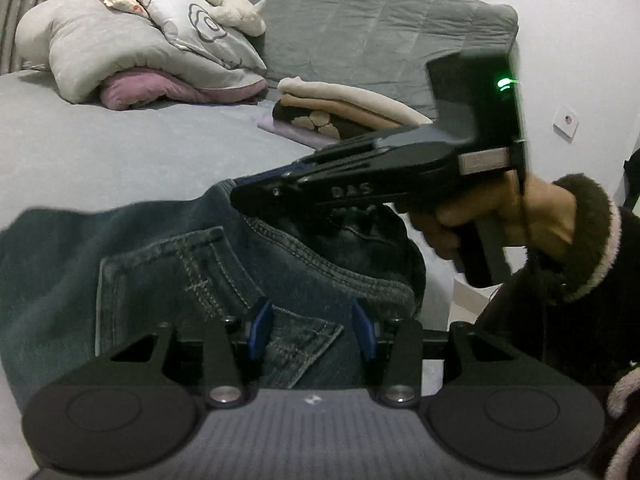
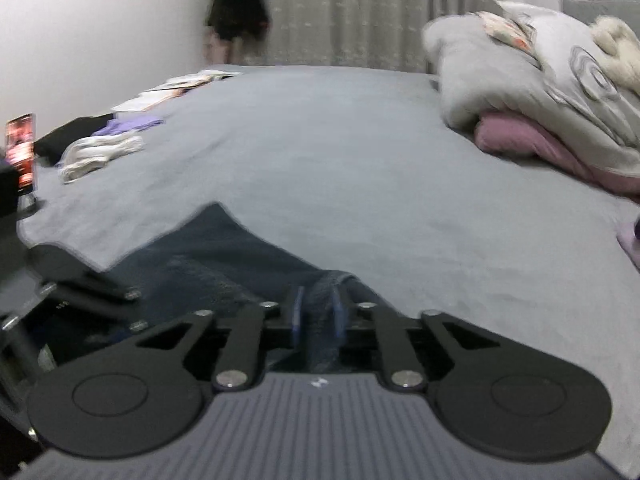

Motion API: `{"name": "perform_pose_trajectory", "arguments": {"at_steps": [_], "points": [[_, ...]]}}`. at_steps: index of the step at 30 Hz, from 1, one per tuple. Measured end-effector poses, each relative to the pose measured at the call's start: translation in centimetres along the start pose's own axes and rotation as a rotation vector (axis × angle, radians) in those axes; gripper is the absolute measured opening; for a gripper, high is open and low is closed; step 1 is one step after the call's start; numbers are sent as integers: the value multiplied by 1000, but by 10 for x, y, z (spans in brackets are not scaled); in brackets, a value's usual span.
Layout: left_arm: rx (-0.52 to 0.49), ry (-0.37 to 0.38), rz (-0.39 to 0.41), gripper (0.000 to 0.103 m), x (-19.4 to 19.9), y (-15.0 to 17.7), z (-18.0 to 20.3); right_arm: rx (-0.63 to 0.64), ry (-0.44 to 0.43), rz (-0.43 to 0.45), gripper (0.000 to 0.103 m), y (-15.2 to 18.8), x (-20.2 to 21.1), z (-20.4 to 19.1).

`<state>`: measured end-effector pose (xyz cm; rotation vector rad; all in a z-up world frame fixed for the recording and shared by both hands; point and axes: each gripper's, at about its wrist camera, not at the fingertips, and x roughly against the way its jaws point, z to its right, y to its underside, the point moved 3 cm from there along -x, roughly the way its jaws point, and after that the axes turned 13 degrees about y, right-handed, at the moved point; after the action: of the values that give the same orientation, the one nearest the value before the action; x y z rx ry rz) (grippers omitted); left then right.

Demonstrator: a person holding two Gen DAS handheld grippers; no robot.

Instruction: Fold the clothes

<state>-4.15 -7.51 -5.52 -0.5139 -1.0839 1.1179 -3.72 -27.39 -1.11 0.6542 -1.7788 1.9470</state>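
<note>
Dark blue jeans (image 1: 160,264) lie bunched on the grey bed (image 1: 120,152), waistband and a back pocket facing up. My left gripper (image 1: 312,328) stands open over the waist, with denim lying between its blue pads (image 1: 260,328). The right gripper (image 1: 240,196), held by a hand in a dark fleece sleeve, reaches in from the right and bites the far edge of the jeans. In the right wrist view, that gripper (image 2: 318,316) is shut on a raised fold of the jeans (image 2: 216,256). The left gripper (image 2: 120,292) shows blurred at the lower left.
A stack of folded clothes (image 1: 344,112) sits by the grey headboard (image 1: 360,20). Rolled bedding and pillows (image 1: 140,56) with a plush toy (image 1: 232,4) fill the bed's far corner. Loose clothes (image 2: 100,152) and a lit phone (image 2: 20,144) lie along the other edge.
</note>
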Motion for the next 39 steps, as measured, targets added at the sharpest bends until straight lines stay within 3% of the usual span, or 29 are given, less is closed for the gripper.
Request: {"name": "perform_pose_trajectory", "arguments": {"at_steps": [4,8,10,12,16,21,24,27,31,33,38,39], "points": [[3,-7,3,45,0,1,0,20,23,2,6,8,-11,2],[137,47,-6,48,26,-19,-4,29,20,-4,9,0,-3,-6],[105,5,22,53,49,-21,1,25,-22,-26,28,-16,6,-6],[103,-15,31,53,61,-18,0,49,-101,-35,39,-33,10,-10],[139,-18,23,53,64,-6,-7,81,-218,-63,41,-63,-9,-28],[106,-18,12,53,61,4,-3,112,-335,-167,41,-82,-65,-79],[113,-12,-4,53,58,9,-4,112,-336,-193,40,-81,-84,-92],[95,-12,-25,53,55,13,-2,130,-374,-178,18,-76,-87,-102],[76,-7,-37,53,49,15,-2,167,-322,-118,10,-75,-80,-106],[64,-10,-39,53,48,17,-2,151,-294,-128,3,-71,-91,-106],[49,-15,-32,54,48,17,0,118,-258,-136,6,-68,-102,-104],[37,-19,-33,54,47,16,1,114,-252,-126,13,-70,-98,-103]]}}
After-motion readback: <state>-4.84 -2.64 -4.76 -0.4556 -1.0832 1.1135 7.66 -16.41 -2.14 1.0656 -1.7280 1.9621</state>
